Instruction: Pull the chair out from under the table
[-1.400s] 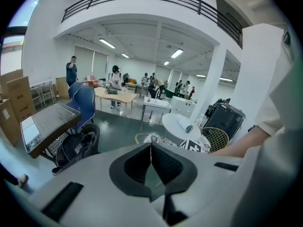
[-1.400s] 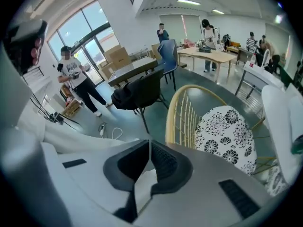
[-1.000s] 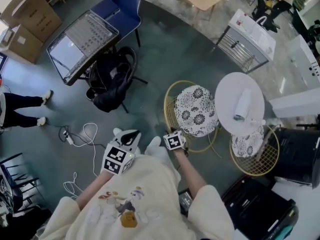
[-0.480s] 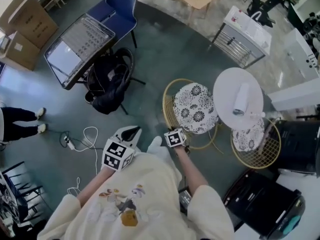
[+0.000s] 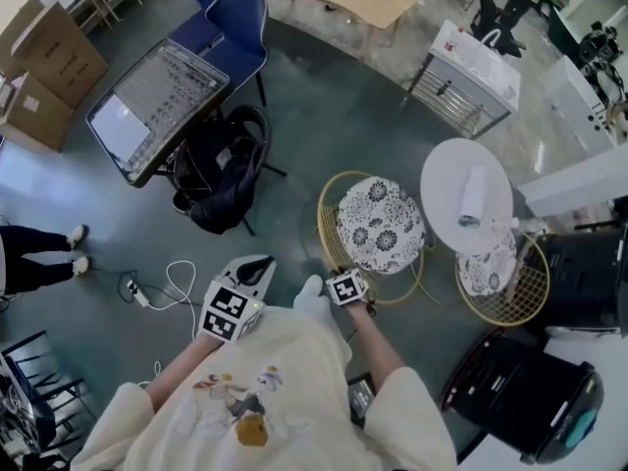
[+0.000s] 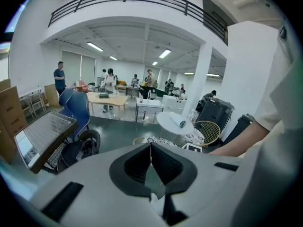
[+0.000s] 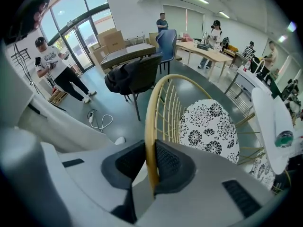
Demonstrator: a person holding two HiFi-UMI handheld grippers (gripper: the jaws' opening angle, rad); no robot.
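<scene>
A gold wire chair (image 5: 381,226) with a black-and-white flowered cushion stands beside the round white table (image 5: 467,196), its seat's right edge at the tabletop's rim. My right gripper (image 5: 340,275) is at the chair's near back rim. In the right gripper view the gripper (image 7: 150,162) is shut on the gold rail (image 7: 151,122), which runs up between both pads; the cushion (image 7: 208,126) lies beyond. My left gripper (image 5: 257,263) hangs over the floor left of the chair, shut on nothing (image 6: 151,148).
A second gold wire chair (image 5: 500,278) sits under the table's near right side. A black backpack (image 5: 221,165) rests on a dark chair to the left, a white cable (image 5: 167,278) trails on the floor, and black bins (image 5: 520,391) stand at the lower right.
The flowered chair has slid a little toward me, away from the table, with my right gripper on its rim. Both hands have drawn slightly nearer my body.
</scene>
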